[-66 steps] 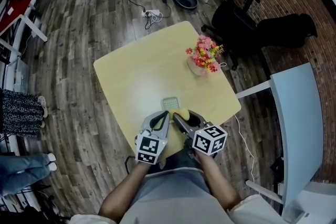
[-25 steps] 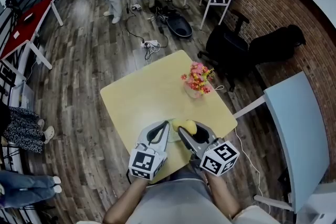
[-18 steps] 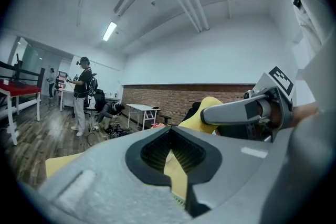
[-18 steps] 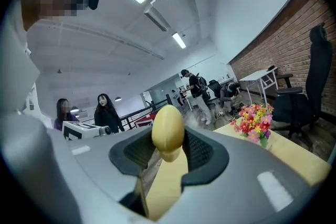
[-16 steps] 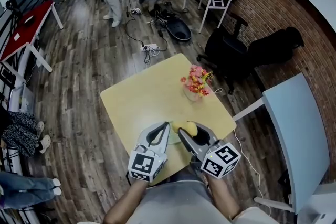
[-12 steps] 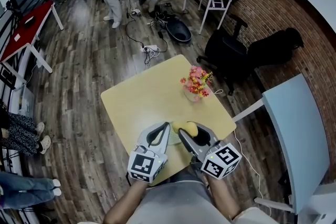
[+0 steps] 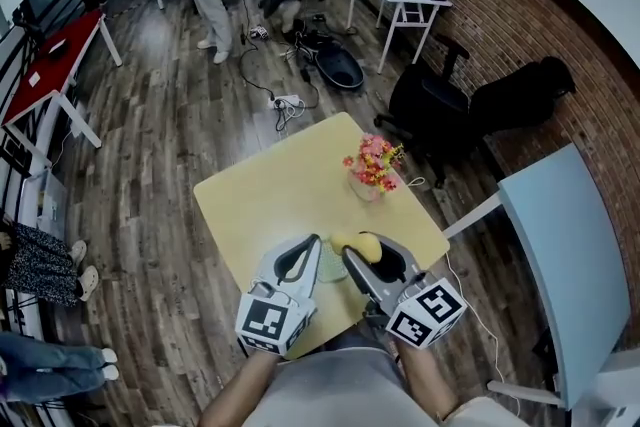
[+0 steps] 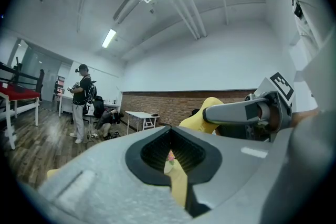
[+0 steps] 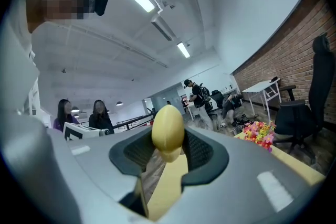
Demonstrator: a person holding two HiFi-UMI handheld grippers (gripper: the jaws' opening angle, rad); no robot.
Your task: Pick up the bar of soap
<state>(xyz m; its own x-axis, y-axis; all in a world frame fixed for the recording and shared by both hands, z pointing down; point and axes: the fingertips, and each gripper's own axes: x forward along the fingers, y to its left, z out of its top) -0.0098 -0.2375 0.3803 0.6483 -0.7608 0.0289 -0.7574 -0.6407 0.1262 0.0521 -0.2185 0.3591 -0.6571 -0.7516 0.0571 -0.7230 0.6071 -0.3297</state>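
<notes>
Head view, soap: the bar of soap (image 7: pixel 360 243) is clamped in the right tool (image 7: pixel 352 252), above the worktop (image 7: pixel 262 200); earlier it sat low beside the dish.
Head view, left tool: the left tool (image 7: pixel 316 242) is alongside, and both are nearer the camera than before.
Left gripper view: jaws almost together, nothing between them.
Right gripper view: jaws pressed on the yellow soap, with the flowers (image 9: pixel 258 132) beyond.

Table (image 7: pixel 262 200) bare ahead and left; flower vase (image 7: pixel 370 171) blocks far right corner (office chair (image 7: pixel 428 103) beyond).
</notes>
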